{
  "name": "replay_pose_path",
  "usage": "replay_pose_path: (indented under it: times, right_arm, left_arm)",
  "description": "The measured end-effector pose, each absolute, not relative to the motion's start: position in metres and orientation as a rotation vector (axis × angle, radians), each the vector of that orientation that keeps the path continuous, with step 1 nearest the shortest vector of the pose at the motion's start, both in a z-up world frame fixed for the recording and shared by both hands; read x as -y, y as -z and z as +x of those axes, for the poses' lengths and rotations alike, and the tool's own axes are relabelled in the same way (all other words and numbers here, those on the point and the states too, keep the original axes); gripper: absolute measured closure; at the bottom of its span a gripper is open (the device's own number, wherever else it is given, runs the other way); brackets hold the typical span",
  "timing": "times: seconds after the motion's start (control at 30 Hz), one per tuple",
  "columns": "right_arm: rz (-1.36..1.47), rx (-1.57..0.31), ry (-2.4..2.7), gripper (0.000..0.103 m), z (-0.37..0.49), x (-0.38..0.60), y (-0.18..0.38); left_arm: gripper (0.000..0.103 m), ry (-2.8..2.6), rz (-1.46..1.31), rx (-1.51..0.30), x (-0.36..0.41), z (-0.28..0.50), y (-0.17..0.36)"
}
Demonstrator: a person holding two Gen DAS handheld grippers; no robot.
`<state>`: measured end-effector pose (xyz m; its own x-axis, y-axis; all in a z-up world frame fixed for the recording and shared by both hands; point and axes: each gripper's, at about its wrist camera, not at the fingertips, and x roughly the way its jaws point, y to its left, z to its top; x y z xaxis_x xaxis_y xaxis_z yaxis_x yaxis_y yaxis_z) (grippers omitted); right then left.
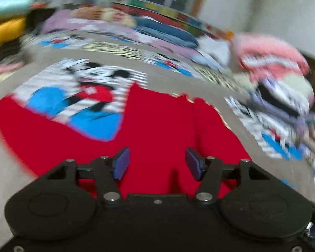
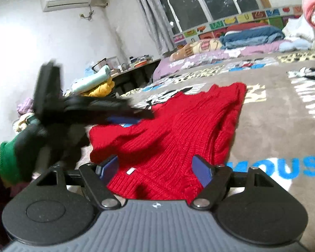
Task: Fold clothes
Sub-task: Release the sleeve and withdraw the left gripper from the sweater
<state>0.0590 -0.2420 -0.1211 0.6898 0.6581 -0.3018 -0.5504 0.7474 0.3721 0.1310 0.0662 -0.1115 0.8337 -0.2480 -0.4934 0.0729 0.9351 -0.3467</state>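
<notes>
I am running two hand-held grippers over a red sweater (image 2: 174, 130) that lies on a cartoon-print blanket (image 2: 273, 96) on a bed. In the right wrist view the sweater fills the centre of the frame, spread mostly flat, its collar end at the bottom with a small white label (image 2: 131, 171) showing. One side is turned in along the right, leaving a long ridge, and the left part is rumpled. I judge the fold barely begun: sides, sleeves and the final fold up are left.

The right hand-held gripper (image 2: 155, 168) sits at the bottom centre, its jaws apart with the collar end between them; the pads do not press on it.

The left hand-held gripper (image 1: 157, 161), blurred, hangs over the sweater's left side, jaws apart and empty.

A heap of other clothes (image 1: 273, 77) waits at the right of the left wrist view.
</notes>
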Motion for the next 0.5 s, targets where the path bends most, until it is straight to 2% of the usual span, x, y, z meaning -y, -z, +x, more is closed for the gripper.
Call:
replay_pose_path:
  times: [0.5]
  right_arm:
    - [0.067,-0.474,-0.719,0.029,0.018,0.199,0.108]
  left_arm:
    - [0.043,-0.106,-0.81,-0.536,-0.193,0.106,0.139]
